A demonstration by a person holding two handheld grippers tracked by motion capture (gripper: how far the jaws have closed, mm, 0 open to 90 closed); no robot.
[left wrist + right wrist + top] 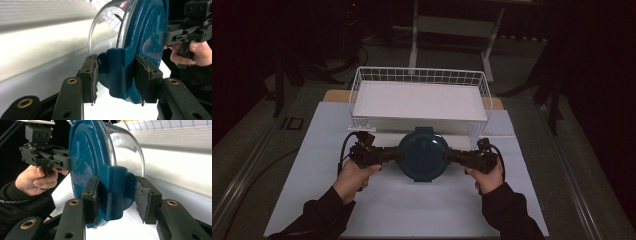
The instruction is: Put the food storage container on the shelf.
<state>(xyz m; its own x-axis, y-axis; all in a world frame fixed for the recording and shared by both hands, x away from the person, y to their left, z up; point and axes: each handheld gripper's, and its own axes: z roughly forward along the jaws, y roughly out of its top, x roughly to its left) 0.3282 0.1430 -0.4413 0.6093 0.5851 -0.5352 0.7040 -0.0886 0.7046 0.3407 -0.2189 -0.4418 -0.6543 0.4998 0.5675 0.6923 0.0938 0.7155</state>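
Here each tool [396, 155] [451, 156] pinches an opposite side clip of the teal-lidded container [423, 154] between them.

Both forearms are covered by dark long sleeves [319, 212] with ribbed cuffs. The left gripper [116, 80] and right gripper [117, 200] are built of black plastic. Brass-coloured rivets [72, 80] are set in the jaw links. Worn, frayed black pads [146, 197] are fitted inside the jaws. A black cable [343, 150] is looped from the left gripper.
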